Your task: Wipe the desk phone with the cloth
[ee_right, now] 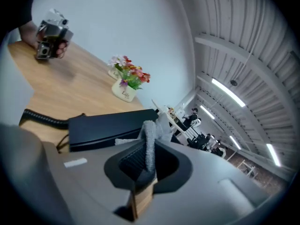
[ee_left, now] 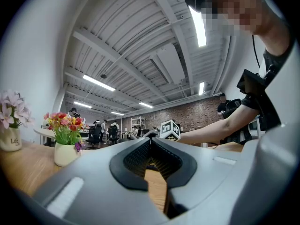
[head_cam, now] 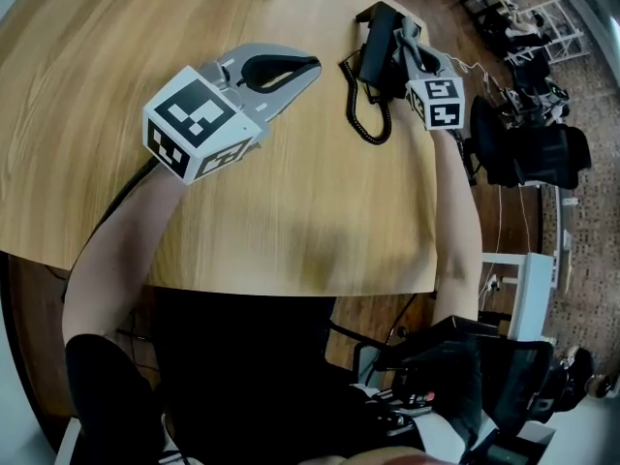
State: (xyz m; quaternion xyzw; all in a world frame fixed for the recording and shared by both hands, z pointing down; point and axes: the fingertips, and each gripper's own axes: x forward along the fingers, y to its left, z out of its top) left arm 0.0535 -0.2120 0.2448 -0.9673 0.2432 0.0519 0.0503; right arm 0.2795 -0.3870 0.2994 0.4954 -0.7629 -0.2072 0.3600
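The black desk phone (head_cam: 379, 45) lies at the far right of the round wooden table (head_cam: 291, 231), its coiled cord (head_cam: 366, 116) trailing toward me. My right gripper (head_cam: 405, 39) rests at the phone's right side, shut on a grey cloth (ee_right: 150, 142) that sticks up between its pads. In the right gripper view the phone (ee_right: 112, 125) sits just beyond the jaws, and the cord (ee_right: 44, 117) is at the left. My left gripper (head_cam: 308, 66) hovers over the table to the left of the phone, shut with nothing in it (ee_left: 150, 142).
A white pot of flowers (ee_right: 125, 86) stands at the table's far edge, seen too in the left gripper view (ee_left: 65, 146). A second pot (ee_left: 10, 135) is beside it. Black chairs and equipment (head_cam: 528, 148) crowd the floor right of the table.
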